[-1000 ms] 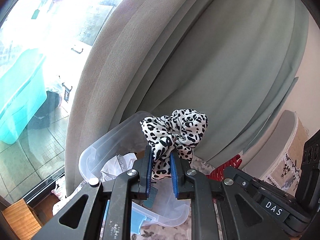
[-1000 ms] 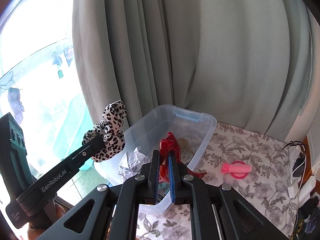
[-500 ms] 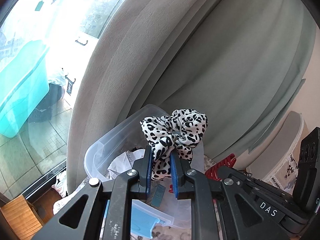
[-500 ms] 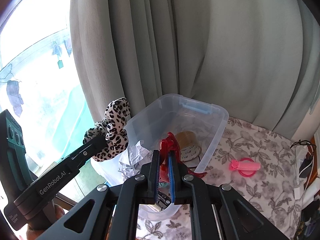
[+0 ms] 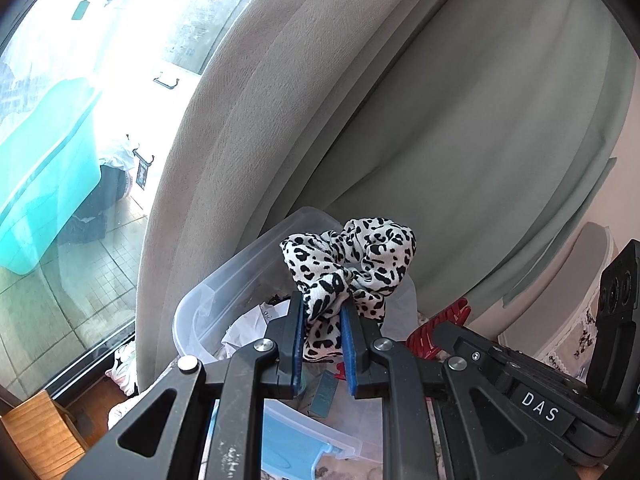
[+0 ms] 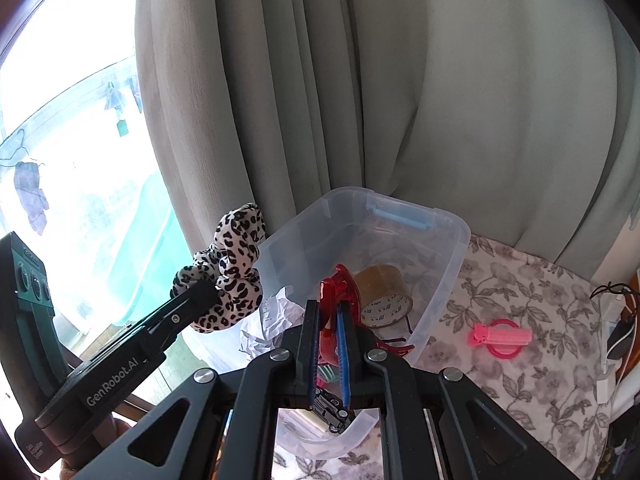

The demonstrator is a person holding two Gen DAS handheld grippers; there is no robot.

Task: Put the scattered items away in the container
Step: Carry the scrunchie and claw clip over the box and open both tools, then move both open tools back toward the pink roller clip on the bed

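My left gripper [image 5: 323, 310] is shut on a leopard-print scrunchie [image 5: 352, 264], held just above the left rim of the clear plastic bin [image 5: 240, 268]. From the right wrist view the same scrunchie [image 6: 232, 264] hangs at the left gripper's tip beside the bin [image 6: 452, 256]. My right gripper [image 6: 329, 308] is shut on a red hair claw clip [image 6: 340, 284], which hovers over the bin's near half. Inside the bin lie a roll of brown tape [image 6: 384, 294] and crumpled paper [image 6: 272, 320].
A pink hair roller clip [image 6: 502, 338] lies on the floral tablecloth [image 6: 520, 392] right of the bin. Grey-green curtains [image 6: 400, 100] hang close behind. A window [image 6: 72, 140] is at left, cables and plugs [image 6: 616, 332] at the table's right edge.
My right gripper with the red clip has moved in over the bin and a little lower. The left gripper keeps the scrunchie near the bin's left rim, almost still.
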